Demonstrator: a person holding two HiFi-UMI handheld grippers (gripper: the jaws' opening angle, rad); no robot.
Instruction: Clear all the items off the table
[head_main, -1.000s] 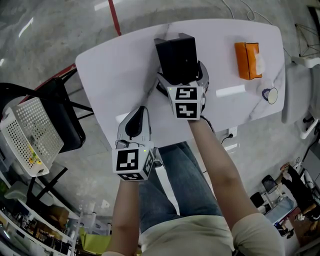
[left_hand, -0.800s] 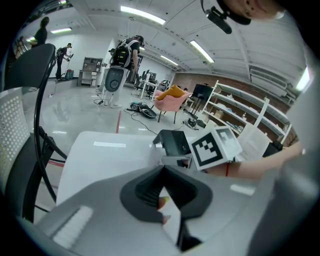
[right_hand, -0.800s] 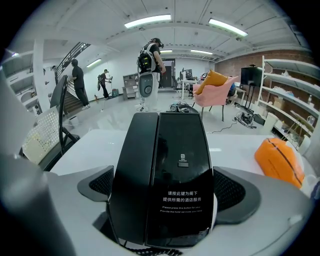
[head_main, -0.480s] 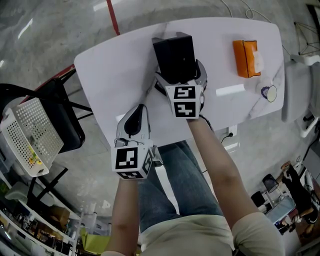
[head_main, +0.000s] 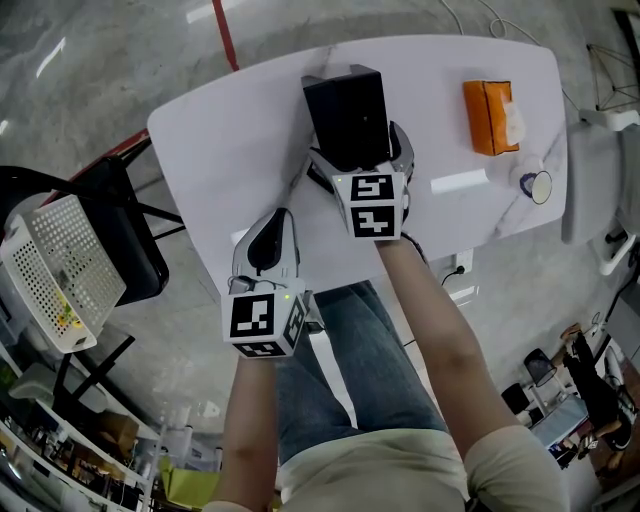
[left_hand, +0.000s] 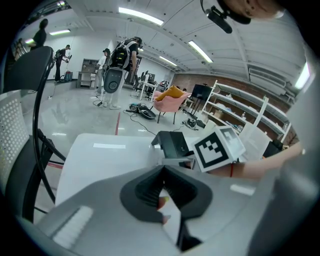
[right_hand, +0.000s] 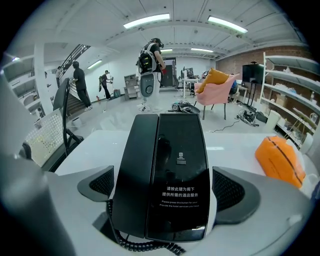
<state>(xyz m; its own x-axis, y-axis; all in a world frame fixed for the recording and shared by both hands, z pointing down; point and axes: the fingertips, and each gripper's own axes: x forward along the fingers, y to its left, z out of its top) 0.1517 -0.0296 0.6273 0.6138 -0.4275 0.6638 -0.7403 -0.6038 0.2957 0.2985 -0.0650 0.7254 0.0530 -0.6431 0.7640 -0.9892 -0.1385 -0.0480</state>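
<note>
Right gripper fingers clamp the phone by both long sides. Its long axis runs straight out from the fingers, handset on the L, cord coiled at the near end. Phone is at mid-counter. Left gripper, fingers closed on nothing, hangs near-left of the phone. Tissue pack lies well to the phone's R. Lift w/ R hand looks next.

Grey tongs, jeans, beige sleeves
</note>
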